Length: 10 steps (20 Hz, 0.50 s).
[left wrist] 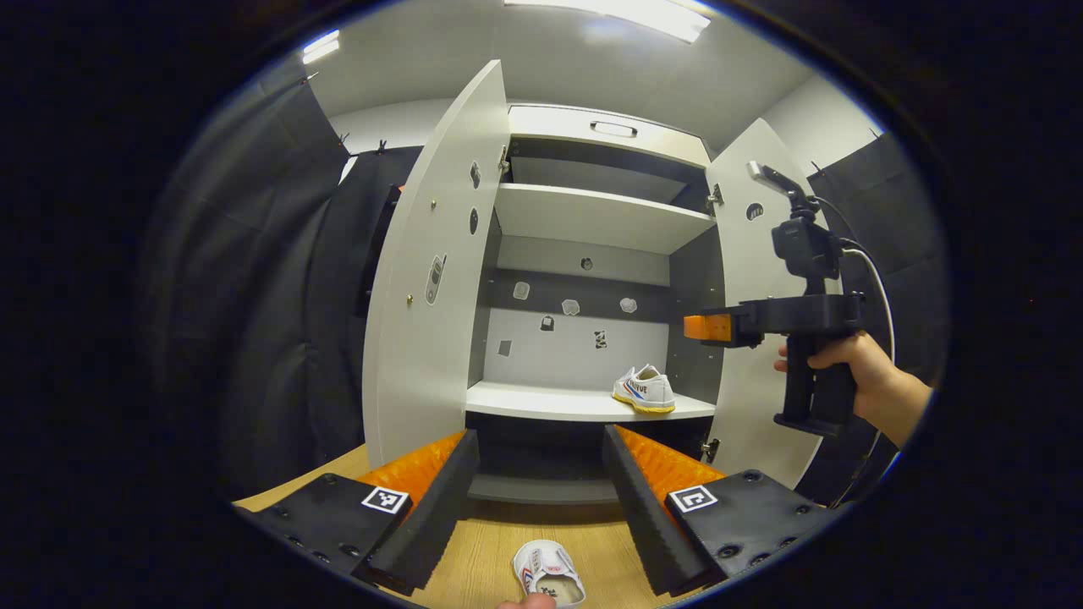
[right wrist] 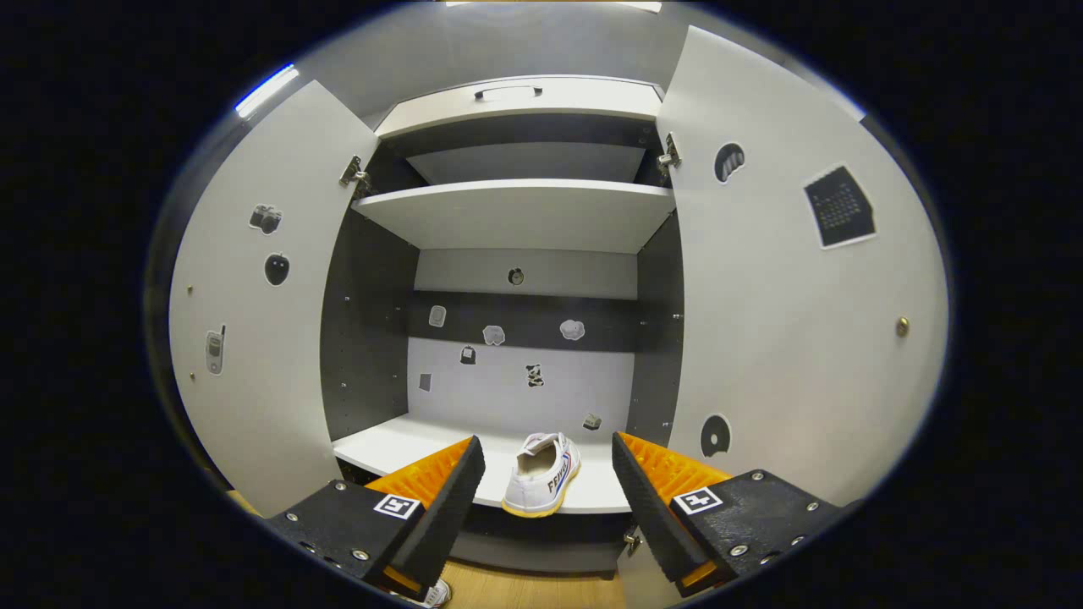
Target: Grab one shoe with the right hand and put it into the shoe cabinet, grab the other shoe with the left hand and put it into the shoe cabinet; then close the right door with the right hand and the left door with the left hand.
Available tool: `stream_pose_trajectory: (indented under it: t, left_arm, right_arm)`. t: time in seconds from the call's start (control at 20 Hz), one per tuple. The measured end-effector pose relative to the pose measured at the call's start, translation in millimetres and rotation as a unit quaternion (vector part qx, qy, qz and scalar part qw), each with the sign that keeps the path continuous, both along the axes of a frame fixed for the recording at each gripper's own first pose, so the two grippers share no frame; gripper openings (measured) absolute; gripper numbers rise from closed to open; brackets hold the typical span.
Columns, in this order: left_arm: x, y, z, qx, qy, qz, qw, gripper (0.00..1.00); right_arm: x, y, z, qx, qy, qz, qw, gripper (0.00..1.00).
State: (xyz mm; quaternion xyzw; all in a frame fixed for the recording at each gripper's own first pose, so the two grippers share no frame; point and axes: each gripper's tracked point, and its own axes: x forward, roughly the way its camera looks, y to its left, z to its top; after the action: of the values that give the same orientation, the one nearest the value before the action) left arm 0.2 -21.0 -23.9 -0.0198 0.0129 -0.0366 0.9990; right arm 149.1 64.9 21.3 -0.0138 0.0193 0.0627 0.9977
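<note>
One shoe (right wrist: 540, 474) shelved; second shoe (left wrist: 547, 575) on floor beneath left gripper (left wrist: 541, 507); both grippers wide open, empty; doors unclosed

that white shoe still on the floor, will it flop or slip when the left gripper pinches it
The shoe on the floor looks like soft canvas, so its upper probably caves when pinched. It is likely light. Its flat sole should keep it from rolling.

lower shelf (right wrist: 398, 447): one white shoe (right wrist: 541, 474) | wooden floor (left wrist: 482, 558): other white shoe (left wrist: 546, 571)
</note>
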Motion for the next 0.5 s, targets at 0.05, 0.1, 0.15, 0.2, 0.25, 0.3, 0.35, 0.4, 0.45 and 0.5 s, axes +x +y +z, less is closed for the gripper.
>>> stream_pose_trajectory:
  t: [0.05,0.1,0.15,0.2,0.25,0.3,0.35,0.4,0.45,0.5]
  left_arm:
    - [0,2,-2,0.004,0.002,0.002,1.000,0.96]
    - [-1,3,-5,0.007,0.005,0.004,1.000,0.99]
    - [-3,3,-8,0.009,0.009,0.006,1.000,0.96]
    - [-5,4,-10,0.010,0.012,0.007,1.000,0.96]
    - [-7,3,-13,0.009,0.015,0.007,1.000,0.96]
    - [-9,3,-17,0.008,0.019,0.007,1.000,0.96]
    - [-10,2,-22,0.010,0.026,0.008,1.000,0.96]
    - [-11,3,-30,0.013,0.034,0.009,0.999,0.96]
    - [-11,3,-37,0.016,0.042,0.010,0.999,0.96]
    - [-11,3,-46,0.019,0.052,0.010,0.998,0.96]
  right_arm:
    - [-14,-2,-7,0.010,-0.004,-0.002,1.000,0.93]
    - [-26,-3,-14,0.017,-0.012,-0.004,1.000,0.93]
    - [-37,-7,-23,0.019,-0.013,-0.007,1.000,0.97]
    - [-48,-10,-33,0.019,-0.011,-0.008,1.000,0.93]
    - [-61,-12,-44,0.020,-0.010,-0.009,1.000,0.93]
    - [-71,-15,-51,0.022,-0.014,-0.011,1.000,0.93]
    - [-81,-16,-56,0.025,-0.020,-0.013,0.999,0.93]
    - [-91,-19,-64,0.027,-0.021,-0.013,0.999,0.93]
    - [-100,-21,-70,0.025,-0.024,-0.015,0.999,0.93]
    - [-105,-26,-75,0.018,-0.026,-0.019,0.999,0.93]
